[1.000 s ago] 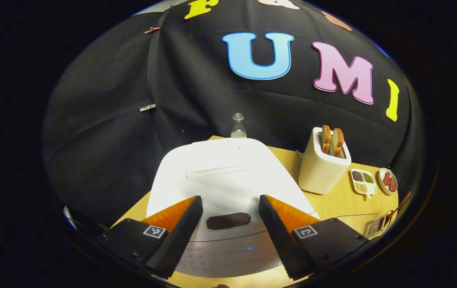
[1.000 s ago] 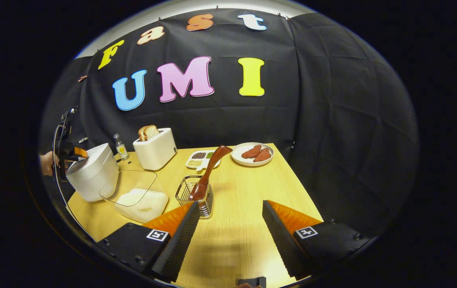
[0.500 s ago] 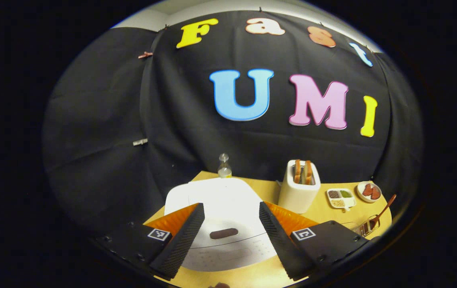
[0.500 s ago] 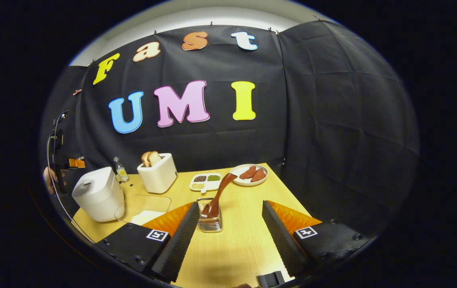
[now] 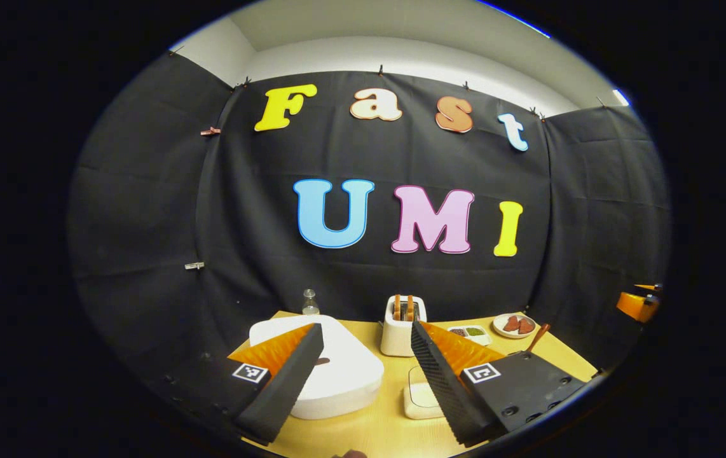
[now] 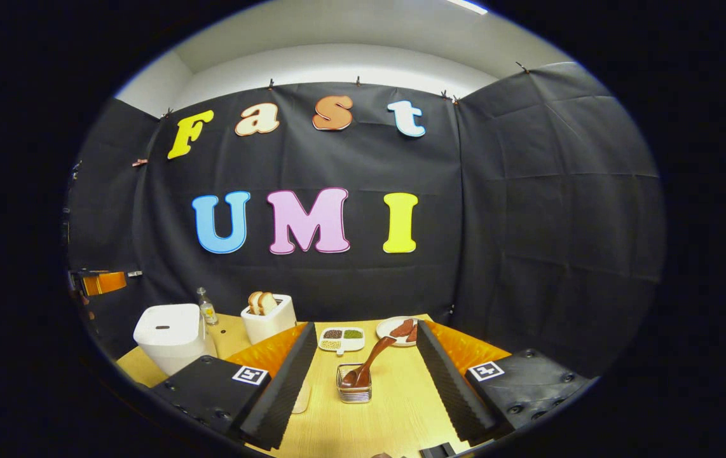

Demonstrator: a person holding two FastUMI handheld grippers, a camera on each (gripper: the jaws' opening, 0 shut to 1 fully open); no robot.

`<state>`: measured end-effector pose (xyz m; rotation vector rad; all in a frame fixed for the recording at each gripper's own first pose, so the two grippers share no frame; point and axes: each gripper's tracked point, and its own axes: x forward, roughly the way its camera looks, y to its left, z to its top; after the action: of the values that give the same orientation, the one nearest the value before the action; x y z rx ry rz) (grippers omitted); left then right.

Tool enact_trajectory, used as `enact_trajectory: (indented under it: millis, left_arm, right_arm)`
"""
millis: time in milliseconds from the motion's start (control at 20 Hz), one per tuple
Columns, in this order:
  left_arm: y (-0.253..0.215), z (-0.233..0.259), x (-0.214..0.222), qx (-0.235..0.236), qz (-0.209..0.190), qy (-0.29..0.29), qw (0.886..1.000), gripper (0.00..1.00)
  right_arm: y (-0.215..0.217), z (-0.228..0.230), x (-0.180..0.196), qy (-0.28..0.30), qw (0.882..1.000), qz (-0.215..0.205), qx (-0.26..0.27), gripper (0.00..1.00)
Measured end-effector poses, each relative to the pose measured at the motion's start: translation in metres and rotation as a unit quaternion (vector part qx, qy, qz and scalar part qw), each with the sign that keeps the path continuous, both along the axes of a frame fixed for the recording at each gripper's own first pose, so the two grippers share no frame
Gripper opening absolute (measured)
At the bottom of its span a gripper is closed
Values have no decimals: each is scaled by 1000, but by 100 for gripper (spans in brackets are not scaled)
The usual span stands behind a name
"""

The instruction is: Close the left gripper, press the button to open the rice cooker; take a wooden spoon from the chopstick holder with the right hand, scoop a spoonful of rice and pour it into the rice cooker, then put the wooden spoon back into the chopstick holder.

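left gripper jaws spread above closed rice cooker | right gripper jaws apart, wooden spoon in chopstick holder | risk: unclosed fingers straddle button

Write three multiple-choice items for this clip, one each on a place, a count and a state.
1. Where is the wooden spoon?
A. In the chopstick holder
B. In the right gripper
C. On the plate

2. How many bread slices stand in the toaster?
A. One
B. Two
C. Four

3. How is the rice cooker?
A. Lid up
B. Lid shut
C. On its side

Answers:
1 A: in the right gripper view the spoon leans out of the wire holder, ahead of the open fingers.
2 B: two slices stick out of the toaster's top.
3 B: the cooker stands upright with its lid flat, and the left gripper is open and held off it.
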<state>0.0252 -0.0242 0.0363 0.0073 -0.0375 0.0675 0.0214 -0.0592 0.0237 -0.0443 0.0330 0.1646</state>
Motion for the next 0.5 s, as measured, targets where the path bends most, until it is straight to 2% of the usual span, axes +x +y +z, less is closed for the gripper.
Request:
enact_trajectory:
  millis: [300, 500]
  left_arm:
    - [-6, -49, -56, -6, -22, 24, 999, 96]
    - [-2, -49, -63, -28, -19, 30, 999, 96]
  right_arm:
    - [-4, -30, -51, 15, 999, 1, -35, 98]
    - [1, -38, -54, 31, 999, 3, -31, 98]
